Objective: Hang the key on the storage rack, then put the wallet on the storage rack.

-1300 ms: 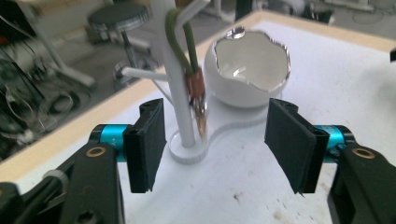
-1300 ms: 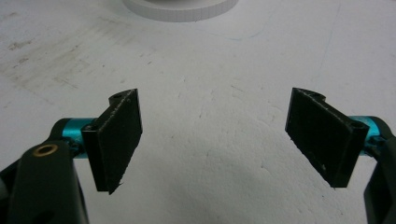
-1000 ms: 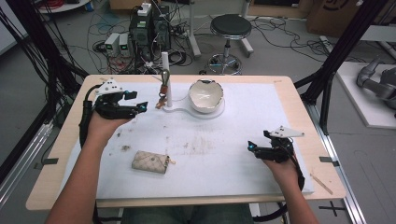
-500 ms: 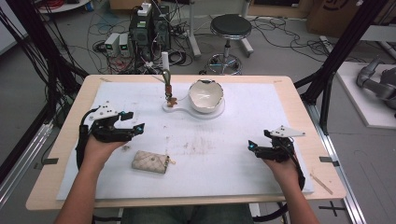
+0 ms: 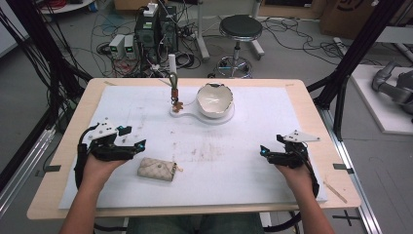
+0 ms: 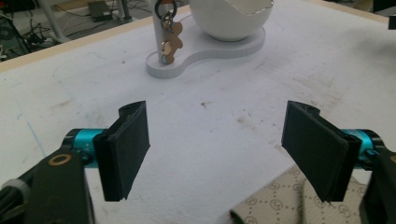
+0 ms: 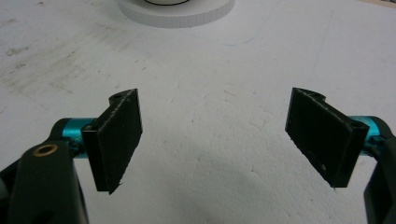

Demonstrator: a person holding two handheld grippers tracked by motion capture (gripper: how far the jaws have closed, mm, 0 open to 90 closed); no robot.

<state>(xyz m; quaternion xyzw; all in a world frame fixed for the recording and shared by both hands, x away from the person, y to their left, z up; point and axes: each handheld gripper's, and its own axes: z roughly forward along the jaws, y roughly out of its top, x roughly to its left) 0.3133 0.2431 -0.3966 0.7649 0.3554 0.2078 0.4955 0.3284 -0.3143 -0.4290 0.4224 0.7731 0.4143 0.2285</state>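
A beige patterned pouch (image 5: 157, 169) lies flat on the white mat, near the front left. My left gripper (image 5: 135, 137) hovers just left of it, open; its jaws have just been opening and nothing is between them. In the left gripper view the left gripper (image 6: 219, 149) faces bare mat, with the pouch (image 6: 280, 205) at the lower right. Farther back, a key ring with a brown charm (image 6: 169, 44) hangs on the post of a white stand (image 5: 174, 100). My right gripper (image 5: 270, 145) stands open and empty over the mat at the right, and the right gripper view (image 7: 215, 140) shows the same.
A white cracked-egg bowl (image 5: 214, 100) sits on the stand's base (image 5: 202, 116) at the back centre. The mat (image 5: 243, 165) carries brown smudges in the middle. The wooden table edge (image 5: 336, 195) frames it, and black frame poles stand at both sides.
My left gripper drew away from the key stand, towards the person and lower, stopping beside the pouch, and its jaws spread wider. The right gripper stayed still.
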